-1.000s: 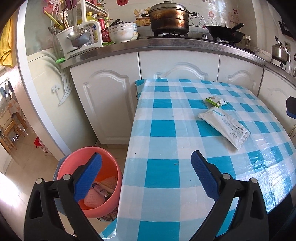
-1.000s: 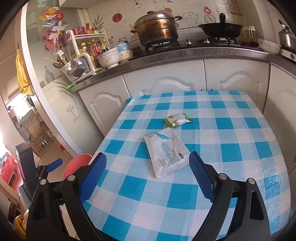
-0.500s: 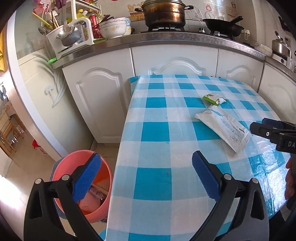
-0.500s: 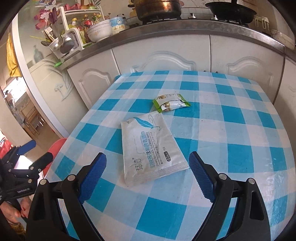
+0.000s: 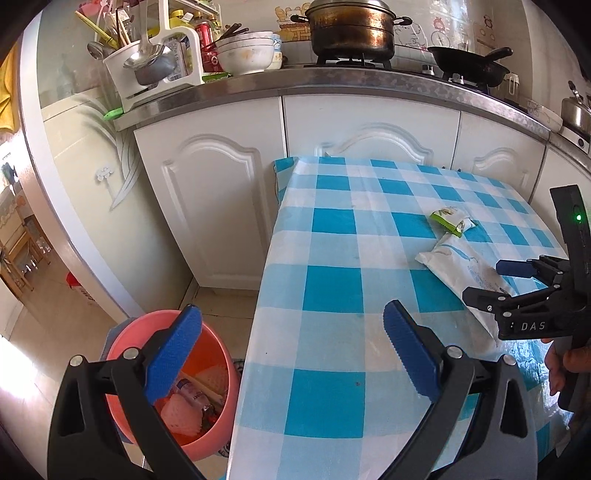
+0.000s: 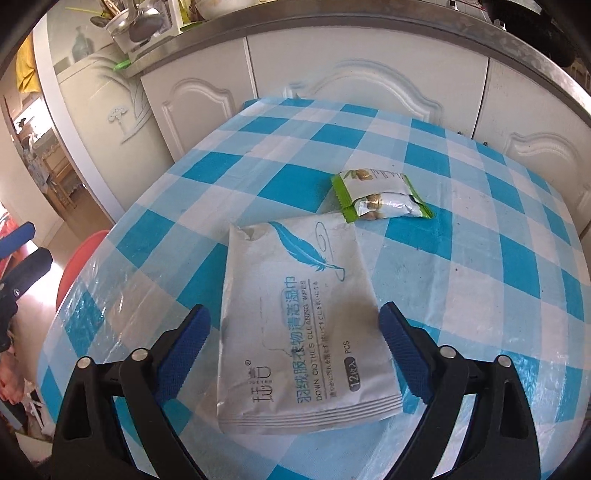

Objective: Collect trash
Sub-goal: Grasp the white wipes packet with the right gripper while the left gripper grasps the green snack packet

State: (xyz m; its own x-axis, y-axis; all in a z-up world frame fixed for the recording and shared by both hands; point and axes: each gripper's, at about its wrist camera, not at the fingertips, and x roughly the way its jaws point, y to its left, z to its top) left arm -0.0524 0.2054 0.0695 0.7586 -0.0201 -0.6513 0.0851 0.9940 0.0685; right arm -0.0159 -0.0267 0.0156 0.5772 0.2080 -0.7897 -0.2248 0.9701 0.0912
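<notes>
Right tongs [image 6: 293, 332]: jaws spread wide, gripping nothing; the blue pads sit either side of the near half of the white wipes packet [image 6: 295, 325], which lies flat between them on the worktop [image 6: 498, 258]. Contact between pads and packet cannot be confirmed. From the left wrist view the right tongs [image 5: 491, 282] hang low over the same packet [image 5: 458, 269], a hand [image 5: 565, 365] on the grip behind them. Left tongs [image 5: 291, 350]: jaws likewise wide apart, empty, held over the left edge of the worktop, one pad above the checked cloth, the other above the pink bin [image 5: 125, 336]. Just beyond the packet's far corner lies a small green-and-white snack wrapper [image 6: 380, 197], near it but whether touching cannot be told. The worktop carries a blue-and-white checked cloth under clear plastic. The pink bin stands on the floor beside the left edge of the worktop and holds mixed rubbish, including what looks like a plastic bottle. Behind the worktop, white cabinets [image 5: 218, 199] with a steel countertop; on it a large pot [image 5: 351, 31], a black pan [image 5: 469, 64], stacked bowls [image 5: 245, 55] and a utensil rack [image 5: 147, 62].
</notes>
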